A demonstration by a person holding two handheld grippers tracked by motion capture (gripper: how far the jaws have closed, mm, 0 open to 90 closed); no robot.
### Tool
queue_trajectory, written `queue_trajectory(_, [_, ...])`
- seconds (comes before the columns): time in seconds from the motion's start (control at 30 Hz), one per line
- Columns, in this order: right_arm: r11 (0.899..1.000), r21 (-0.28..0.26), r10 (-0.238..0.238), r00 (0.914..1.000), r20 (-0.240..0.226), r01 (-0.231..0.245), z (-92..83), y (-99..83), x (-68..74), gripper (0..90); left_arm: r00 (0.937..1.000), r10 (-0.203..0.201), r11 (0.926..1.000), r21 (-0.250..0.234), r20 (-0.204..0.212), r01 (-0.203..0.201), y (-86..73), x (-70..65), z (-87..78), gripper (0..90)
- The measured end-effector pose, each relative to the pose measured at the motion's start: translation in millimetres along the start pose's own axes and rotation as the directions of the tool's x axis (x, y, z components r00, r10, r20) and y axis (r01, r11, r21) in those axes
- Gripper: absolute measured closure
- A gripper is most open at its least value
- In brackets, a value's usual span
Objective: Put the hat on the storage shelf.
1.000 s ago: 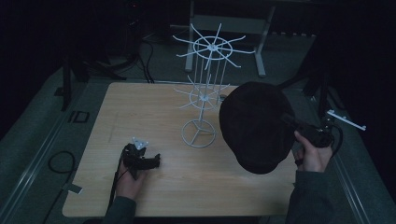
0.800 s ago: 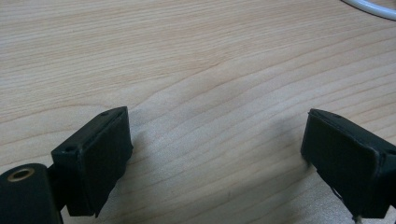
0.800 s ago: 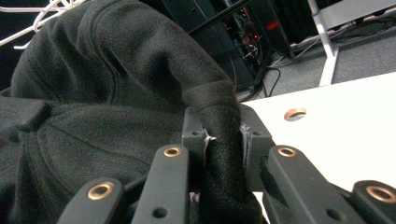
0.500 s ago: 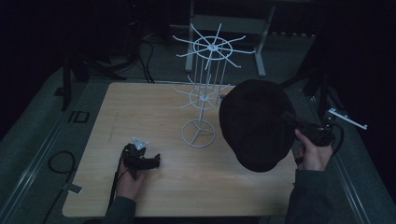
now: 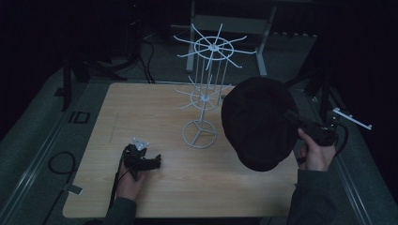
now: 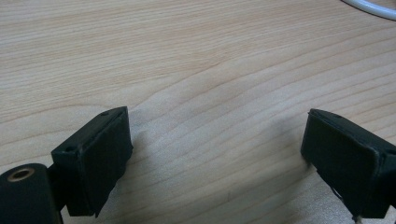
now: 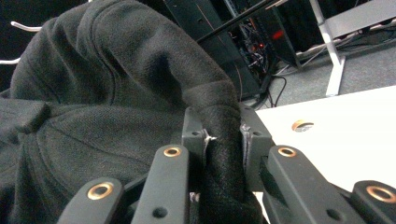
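A black cap (image 5: 257,123) hangs in the air over the right side of the wooden table (image 5: 155,108), beside a white wire display rack (image 5: 206,89). My right gripper (image 5: 294,120) is shut on the cap's edge, held up by a hand at the table's right edge. In the right gripper view the jaws pinch a thick fold of the black cap (image 7: 107,98), and the gripper (image 7: 222,140) has fabric bulging between its pads. My left gripper (image 5: 149,161) rests low on the table at the front left. In the left gripper view this gripper (image 6: 217,144) stands open over bare wood.
The rack's round wire base (image 5: 199,134) stands mid-table, and a bit of its white rim (image 6: 373,7) shows in the left gripper view. Its spoked arms (image 5: 213,47) spread wide above. Cables and metal frames (image 5: 136,56) lie on the dark floor behind the table.
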State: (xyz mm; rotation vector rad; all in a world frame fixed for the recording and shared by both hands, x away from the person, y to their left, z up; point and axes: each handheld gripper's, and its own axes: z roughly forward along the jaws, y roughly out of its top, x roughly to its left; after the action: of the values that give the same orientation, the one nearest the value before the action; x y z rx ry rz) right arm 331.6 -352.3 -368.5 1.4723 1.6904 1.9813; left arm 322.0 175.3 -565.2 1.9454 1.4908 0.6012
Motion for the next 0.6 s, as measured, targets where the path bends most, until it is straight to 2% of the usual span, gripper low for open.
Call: queue_trajectory(0.6, [1.0, -0.022, 0.018, 0.9983, -0.055, -0.019, -0.4, 3.5, 1.9, 76.5, 1.0, -0.001, 1.0, 0.0, 0.0, 0.001, 0.0, -0.3, 0.0, 9.1])
